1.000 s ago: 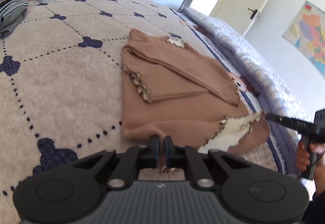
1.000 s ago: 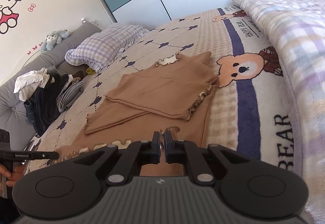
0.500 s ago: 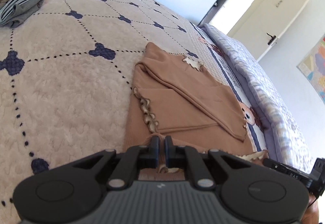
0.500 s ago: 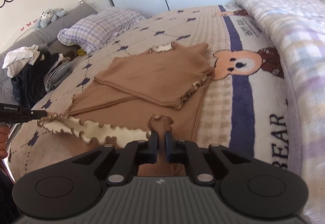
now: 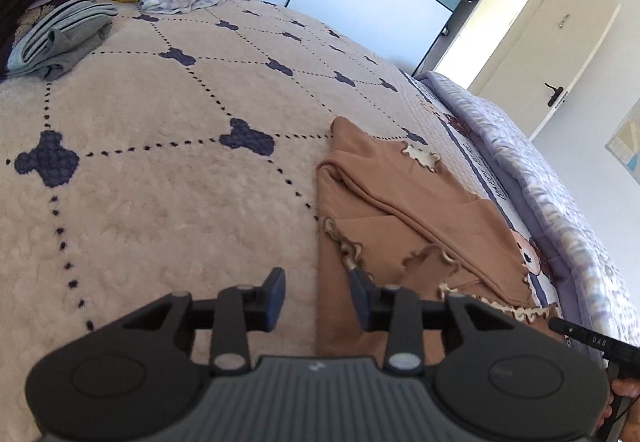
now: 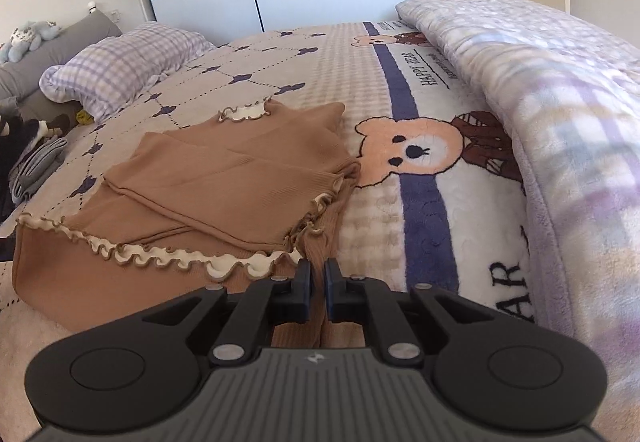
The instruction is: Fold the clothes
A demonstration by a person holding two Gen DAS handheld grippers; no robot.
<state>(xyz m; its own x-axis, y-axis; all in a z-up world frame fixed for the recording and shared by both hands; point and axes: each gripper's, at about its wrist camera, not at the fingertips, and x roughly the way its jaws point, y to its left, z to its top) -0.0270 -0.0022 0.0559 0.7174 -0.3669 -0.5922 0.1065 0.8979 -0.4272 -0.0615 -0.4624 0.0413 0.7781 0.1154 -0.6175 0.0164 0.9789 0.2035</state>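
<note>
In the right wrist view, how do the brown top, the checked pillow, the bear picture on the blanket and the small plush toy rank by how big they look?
Largest to smallest, as they appear:
1. brown top
2. checked pillow and bear picture: too alike to rank, and the pillow lies farther off.
3. plush toy: smallest, but also farthest away.

R gripper (image 6: 316, 292) pinching brown top (image 6: 236, 177) hem, bear blanket (image 6: 424, 209), checked pillow (image 6: 120, 69)
</note>
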